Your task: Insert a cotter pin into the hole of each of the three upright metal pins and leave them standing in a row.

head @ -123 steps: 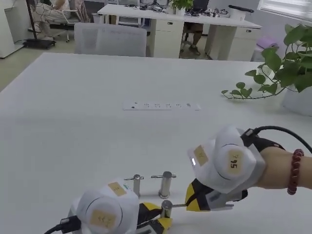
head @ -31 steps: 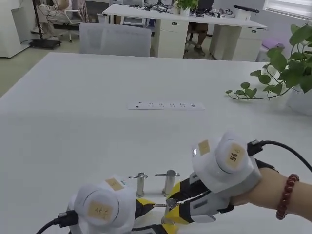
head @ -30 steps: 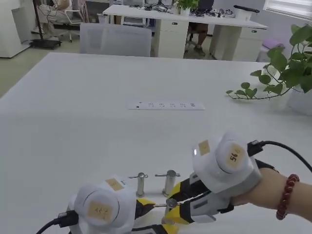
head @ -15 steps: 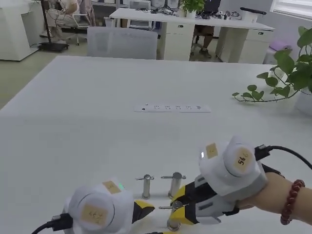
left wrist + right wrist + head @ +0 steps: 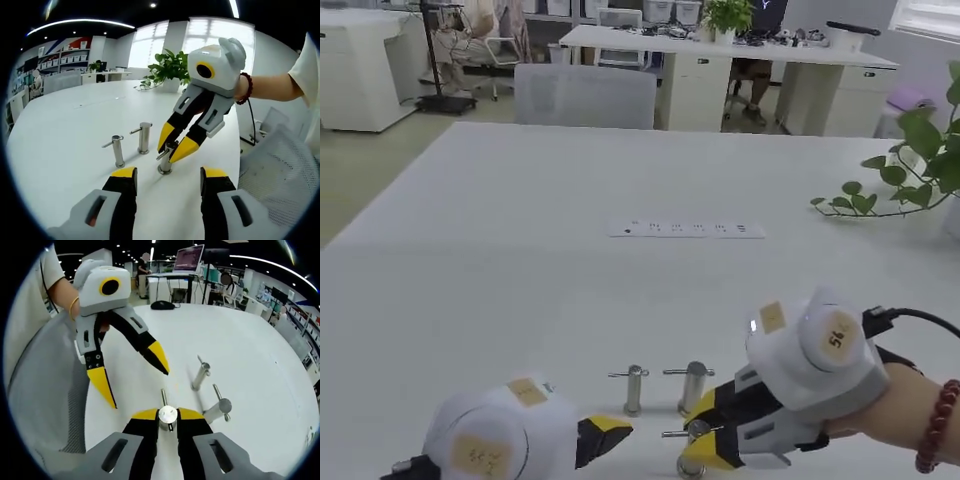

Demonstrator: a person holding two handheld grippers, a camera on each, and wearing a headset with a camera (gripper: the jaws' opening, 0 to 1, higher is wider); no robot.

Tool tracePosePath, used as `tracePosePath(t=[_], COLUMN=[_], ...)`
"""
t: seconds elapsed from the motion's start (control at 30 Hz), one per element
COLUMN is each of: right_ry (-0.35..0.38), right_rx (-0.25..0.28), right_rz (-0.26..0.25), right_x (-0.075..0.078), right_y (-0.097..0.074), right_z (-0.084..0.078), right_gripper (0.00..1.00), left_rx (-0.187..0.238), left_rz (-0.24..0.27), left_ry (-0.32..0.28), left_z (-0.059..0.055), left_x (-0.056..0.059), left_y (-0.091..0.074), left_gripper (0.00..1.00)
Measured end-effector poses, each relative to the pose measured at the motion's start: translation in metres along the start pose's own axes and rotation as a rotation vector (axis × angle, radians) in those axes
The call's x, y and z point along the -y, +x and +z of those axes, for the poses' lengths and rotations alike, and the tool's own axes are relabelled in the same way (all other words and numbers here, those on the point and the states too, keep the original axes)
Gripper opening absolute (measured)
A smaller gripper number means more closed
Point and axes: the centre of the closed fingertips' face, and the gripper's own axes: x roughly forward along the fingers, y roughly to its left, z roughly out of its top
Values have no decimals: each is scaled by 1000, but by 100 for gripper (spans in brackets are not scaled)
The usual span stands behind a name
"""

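Note:
Three upright metal pins stand on the white table (image 5: pixel 520 300). The two far pins (image 5: pixel 635 388) (image 5: pixel 693 386) each carry a cotter pin through the top. My right gripper (image 5: pixel 703 432) is shut on the head of the near pin (image 5: pixel 691 463), which has a cotter pin (image 5: pixel 672 434) sticking out to the left. In the right gripper view the jaws flank that pin's head (image 5: pixel 168 416). My left gripper (image 5: pixel 610 440) hangs open a little to the left of it, holding nothing. In the left gripper view, its jaws (image 5: pixel 168 175) stand wide apart before the near pin (image 5: pixel 165 162).
A white power strip (image 5: pixel 686 230) lies mid-table. A potted plant (image 5: pixel 910 170) trails leaves over the right edge. A grey chair (image 5: pixel 585 97) stands beyond the far edge, with desks behind. A mesh chair (image 5: pixel 280 172) is close by the person.
My left gripper has drawn back to the left, away from the cotter pin's end. The right gripper stays shut on the near pin. The head camera has tilted, shifting the whole scene.

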Motion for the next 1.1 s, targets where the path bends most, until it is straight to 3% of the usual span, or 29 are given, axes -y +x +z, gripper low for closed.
tracePosePath(t=[0.4,1.1], right_ry=[10,33], right_rx=[5,-39], right_rz=[-17,-63], right_x=[13,45], right_y=[-15,-38], right_z=[-6,-29], right_gripper=[14,14], left_rx=[42,63], left_rz=[54,111], left_ry=[-11,3], left_z=[12,13], left_x=[-4,-12], left_y=[-16,-35], left_gripper=[57,64])
